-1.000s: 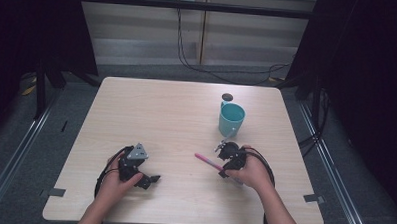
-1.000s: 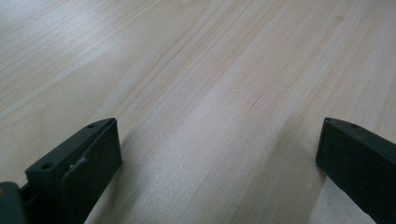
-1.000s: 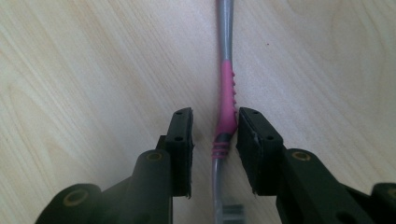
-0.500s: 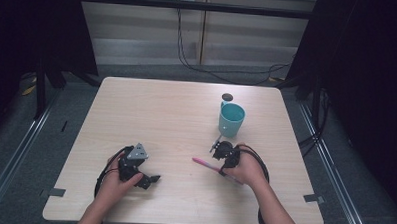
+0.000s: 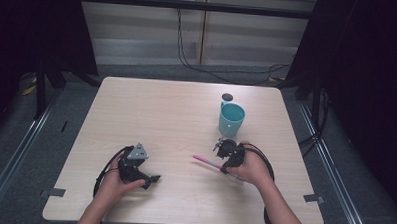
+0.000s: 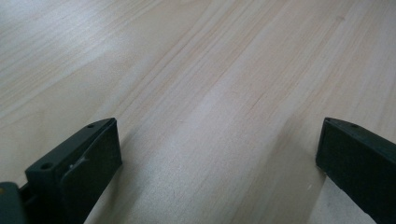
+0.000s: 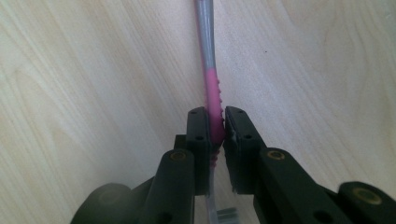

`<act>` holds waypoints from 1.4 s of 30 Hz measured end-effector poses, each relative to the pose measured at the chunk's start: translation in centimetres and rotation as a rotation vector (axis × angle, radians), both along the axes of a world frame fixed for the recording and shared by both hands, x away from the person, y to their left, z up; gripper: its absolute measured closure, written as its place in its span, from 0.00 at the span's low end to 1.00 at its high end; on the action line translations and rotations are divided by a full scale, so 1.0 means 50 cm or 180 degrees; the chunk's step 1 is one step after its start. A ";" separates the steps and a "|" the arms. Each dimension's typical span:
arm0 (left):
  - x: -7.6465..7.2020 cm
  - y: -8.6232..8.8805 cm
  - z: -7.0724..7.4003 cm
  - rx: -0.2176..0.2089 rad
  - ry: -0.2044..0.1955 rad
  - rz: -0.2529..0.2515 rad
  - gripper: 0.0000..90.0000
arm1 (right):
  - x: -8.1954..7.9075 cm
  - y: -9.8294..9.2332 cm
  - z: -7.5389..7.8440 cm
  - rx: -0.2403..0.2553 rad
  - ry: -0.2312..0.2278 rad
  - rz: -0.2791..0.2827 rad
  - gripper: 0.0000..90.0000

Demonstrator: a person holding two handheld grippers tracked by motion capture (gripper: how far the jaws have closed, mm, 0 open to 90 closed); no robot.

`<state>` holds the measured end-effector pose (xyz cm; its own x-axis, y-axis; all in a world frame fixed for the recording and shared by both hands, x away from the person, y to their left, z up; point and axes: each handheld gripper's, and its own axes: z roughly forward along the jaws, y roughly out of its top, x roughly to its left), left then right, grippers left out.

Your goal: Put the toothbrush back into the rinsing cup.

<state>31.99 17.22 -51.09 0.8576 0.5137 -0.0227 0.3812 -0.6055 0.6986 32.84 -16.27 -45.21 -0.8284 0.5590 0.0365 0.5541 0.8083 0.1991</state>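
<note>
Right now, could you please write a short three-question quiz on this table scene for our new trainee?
1. True or false: the right gripper is shut on the pink toothbrush.
2. Where does the teal cup stand? A) beyond the right gripper, B) beside the left gripper, C) on the floor.
3. In a few words: what lies between the left gripper's jaws?

Key
1. True: both pads press on the pink ribbed grip.
2. A: it stands upright on the table, farther from the person than the right gripper.
3. Bare wood of the table; the jaws stand wide open.
</note>
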 end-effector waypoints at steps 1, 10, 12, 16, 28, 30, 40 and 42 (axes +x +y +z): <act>-0.001 -0.001 -0.001 -0.0015 0.0008 0.0017 0.00 | 0.000 -0.001 0.003 0.0003 -0.0008 0.0004 0.90; -0.001 -0.010 0.001 -0.0004 0.0027 0.0013 0.00 | -0.001 0.001 0.021 0.0007 0.0004 0.0076 0.90; 0.001 -0.014 0.008 0.0078 0.0061 -0.0054 0.02 | -0.002 0.002 0.022 0.0003 0.0003 0.0081 0.90; 0.001 -0.026 0.024 0.0245 0.0097 -0.0242 0.19 | -0.005 0.005 0.022 0.0001 0.0022 0.0101 0.90; 0.003 -0.057 0.055 0.0675 -0.0078 -0.0493 0.24 | -0.005 0.020 0.037 0.0016 0.0007 0.0179 0.90; 0.001 -0.062 0.064 0.0702 -0.0175 -0.0525 0.25 | -0.006 0.020 0.039 0.0018 0.0017 0.0184 0.90; -0.002 -0.098 0.094 0.0783 -0.0284 -0.0669 0.25 | -0.011 0.027 0.042 0.0042 0.0030 0.0251 0.90; -0.003 -0.109 0.098 0.0841 -0.0303 -0.0697 0.25 | -0.013 0.025 0.043 0.0034 0.0038 0.0256 0.90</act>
<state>31.85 11.80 -46.18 0.9400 0.2949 0.1716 0.1631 -0.8302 0.5331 32.20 -15.01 -43.08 -0.8701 0.4901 0.0522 0.4898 0.8482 0.2017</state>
